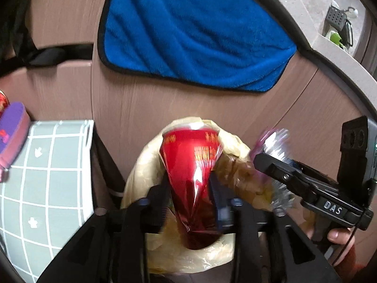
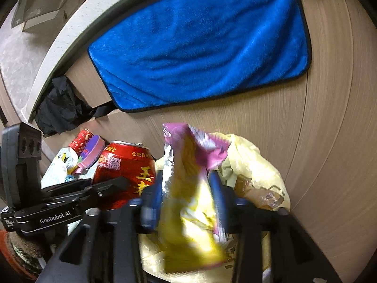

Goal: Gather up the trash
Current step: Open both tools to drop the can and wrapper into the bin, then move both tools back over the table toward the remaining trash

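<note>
My left gripper [image 1: 189,202] is shut on a red drink can [image 1: 190,165] and holds it over the open mouth of a pale yellow trash bag [image 1: 141,176]. The can also shows in the right wrist view [image 2: 124,169], with the left gripper [image 2: 113,184] around it. My right gripper [image 2: 186,198] is shut on a yellow and purple snack wrapper [image 2: 188,176] above the same bag [image 2: 256,162]. In the left wrist view the right gripper [image 1: 266,162] holds the wrapper [image 1: 273,141] just right of the can.
A blue towel [image 1: 195,33] hangs on the wooden cabinet front [image 1: 132,108] behind the bag. A grey checked mat [image 1: 47,174] lies at the left with a purple and pink cup [image 1: 11,132] on it. Black crumpled plastic [image 2: 59,106] sits under the counter edge.
</note>
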The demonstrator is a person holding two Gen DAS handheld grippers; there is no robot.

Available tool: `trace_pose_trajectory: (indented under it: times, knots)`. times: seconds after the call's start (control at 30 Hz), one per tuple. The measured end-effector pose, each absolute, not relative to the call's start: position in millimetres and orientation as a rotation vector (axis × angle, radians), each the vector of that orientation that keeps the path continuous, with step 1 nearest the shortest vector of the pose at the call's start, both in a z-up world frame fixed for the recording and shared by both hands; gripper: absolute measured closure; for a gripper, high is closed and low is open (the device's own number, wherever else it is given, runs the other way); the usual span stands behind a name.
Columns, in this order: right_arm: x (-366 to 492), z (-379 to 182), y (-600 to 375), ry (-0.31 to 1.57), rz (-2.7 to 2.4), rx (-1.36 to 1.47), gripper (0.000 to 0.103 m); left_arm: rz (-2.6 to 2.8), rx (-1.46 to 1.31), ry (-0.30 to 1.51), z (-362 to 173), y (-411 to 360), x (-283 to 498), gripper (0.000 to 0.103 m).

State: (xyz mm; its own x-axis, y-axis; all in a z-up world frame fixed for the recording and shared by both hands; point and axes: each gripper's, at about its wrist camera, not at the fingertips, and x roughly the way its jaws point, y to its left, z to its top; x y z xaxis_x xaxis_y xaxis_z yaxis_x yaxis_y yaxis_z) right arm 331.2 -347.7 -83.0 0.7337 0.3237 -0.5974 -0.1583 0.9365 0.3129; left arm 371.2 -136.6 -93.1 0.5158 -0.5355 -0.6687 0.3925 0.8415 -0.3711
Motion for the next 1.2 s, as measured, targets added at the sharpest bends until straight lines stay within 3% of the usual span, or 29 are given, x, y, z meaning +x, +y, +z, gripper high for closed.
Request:
trace_pose_trajectory:
  times: [0.03,0.1,0.53,0.87,1.2]
  knots:
    - [331,-84,-348,0.698,0.261,0.254,0.043,-0.561,-0.193,0.867,-93,-134,372,0.048]
    - [329,-85,-350,0.695,0.259,0.261,0.043,-0.564,-0.225,0.871,-90,-127,374,0.046]
    - [304,-51,-329,0.628,0.268,0.248,0.042,-0.367,-0.258,0.785,-55,-35,341,0.046]
    - [295,-15,-229,0.524,0.427,0.155,0.041,-0.044,-0.393,0.720,-57,145,314,0.046]
    - [322,-39,-116,0.620,0.554,0.099,0.041,0.259,-0.602,0.685,-87,316,365,0.042]
